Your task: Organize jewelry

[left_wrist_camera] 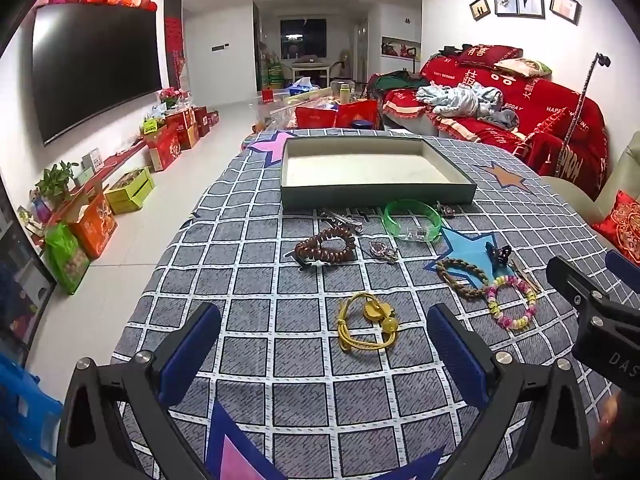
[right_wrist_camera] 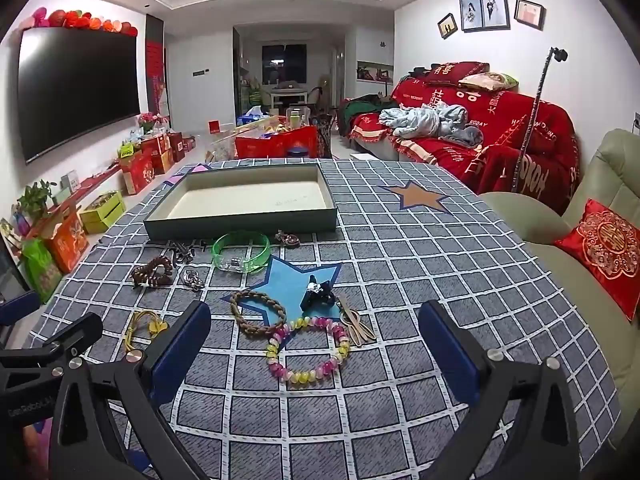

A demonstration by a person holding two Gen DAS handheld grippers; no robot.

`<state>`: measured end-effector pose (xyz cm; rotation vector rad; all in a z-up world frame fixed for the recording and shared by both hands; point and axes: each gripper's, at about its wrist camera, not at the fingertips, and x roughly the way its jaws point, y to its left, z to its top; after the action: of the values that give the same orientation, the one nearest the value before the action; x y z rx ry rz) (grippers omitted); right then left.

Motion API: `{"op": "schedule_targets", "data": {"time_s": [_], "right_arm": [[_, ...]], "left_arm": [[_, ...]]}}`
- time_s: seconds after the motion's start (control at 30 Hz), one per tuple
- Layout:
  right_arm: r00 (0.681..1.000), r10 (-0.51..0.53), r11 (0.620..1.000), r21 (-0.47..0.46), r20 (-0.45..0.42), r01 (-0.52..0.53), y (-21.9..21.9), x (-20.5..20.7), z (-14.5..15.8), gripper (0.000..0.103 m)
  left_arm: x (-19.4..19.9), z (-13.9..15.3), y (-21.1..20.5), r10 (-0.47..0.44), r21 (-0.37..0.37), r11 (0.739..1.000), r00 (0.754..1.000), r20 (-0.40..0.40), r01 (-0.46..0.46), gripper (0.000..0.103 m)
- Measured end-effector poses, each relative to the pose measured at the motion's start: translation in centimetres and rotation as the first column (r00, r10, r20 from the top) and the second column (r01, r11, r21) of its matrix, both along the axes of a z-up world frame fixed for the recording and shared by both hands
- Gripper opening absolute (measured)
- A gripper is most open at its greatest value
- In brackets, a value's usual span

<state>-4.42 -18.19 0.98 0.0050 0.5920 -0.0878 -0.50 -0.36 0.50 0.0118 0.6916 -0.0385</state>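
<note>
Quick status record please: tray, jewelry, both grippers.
tray: grey tray at the far side of the checked cloth, nothing in it
jewelry: all on the cloth; bead bracelet, braided bracelet, green bangle, yellow hair tie
left gripper: open, holding nothing
right gripper: open, holding nothing

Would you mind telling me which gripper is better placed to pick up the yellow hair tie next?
Left, probably. The yellow hair tie lies just ahead of the open left gripper, roughly between its fingers. For the right gripper it lies off to the side, and the beaded bracelet is in front instead.
</note>
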Motion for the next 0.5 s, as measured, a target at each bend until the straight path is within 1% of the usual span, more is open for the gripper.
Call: {"op": "schedule_targets", "data": {"time_s": [0.5], "right_arm": [[1.000, 0.004, 1.000, 0.002, 0.000, -0.004, -0.06, -0.14, 0.29, 0.103]], "left_arm": [[0.33, -0.23, 0.08, 0.013, 0.008, 1.000, 1.000, -0.004, -0.013, 0.103]]}}
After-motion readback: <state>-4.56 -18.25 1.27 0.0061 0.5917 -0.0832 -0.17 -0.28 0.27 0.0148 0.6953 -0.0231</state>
